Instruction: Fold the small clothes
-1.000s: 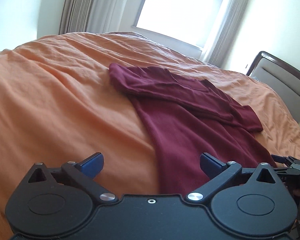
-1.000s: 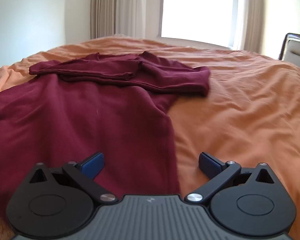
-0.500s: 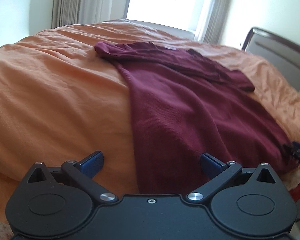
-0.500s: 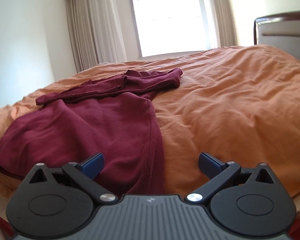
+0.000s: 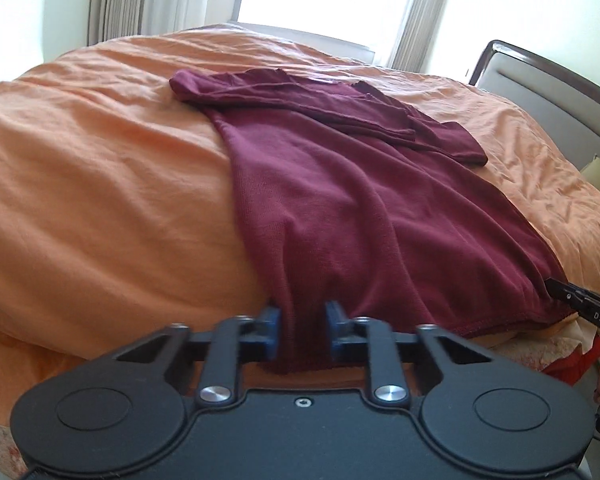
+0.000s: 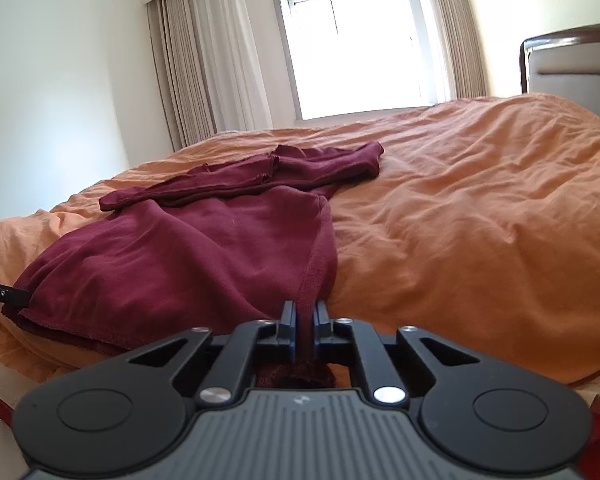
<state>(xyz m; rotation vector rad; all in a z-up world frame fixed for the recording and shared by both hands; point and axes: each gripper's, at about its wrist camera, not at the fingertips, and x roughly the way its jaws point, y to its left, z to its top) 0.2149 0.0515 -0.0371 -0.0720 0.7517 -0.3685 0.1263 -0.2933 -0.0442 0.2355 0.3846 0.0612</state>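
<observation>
A maroon long-sleeved top (image 5: 340, 200) lies on the orange bed, its sleeves folded across the far end; it also shows in the right wrist view (image 6: 204, 256). My left gripper (image 5: 302, 320) has its blue pads closed in on the left corner of the near hem, with cloth between them and small gaps at the sides. My right gripper (image 6: 305, 320) is shut on the right corner of the hem. Each gripper's tip shows at the edge of the other's view: the right gripper (image 5: 580, 304) and the left gripper (image 6: 0, 290).
The orange duvet (image 5: 100, 180) covers the whole bed. A headboard (image 5: 548, 88) stands at the right. A window with curtains (image 6: 352, 48) is behind the bed. The near bed edge drops off just under the hem.
Both grippers have dropped to the near hem and closed, from wide open, onto its two corners.
</observation>
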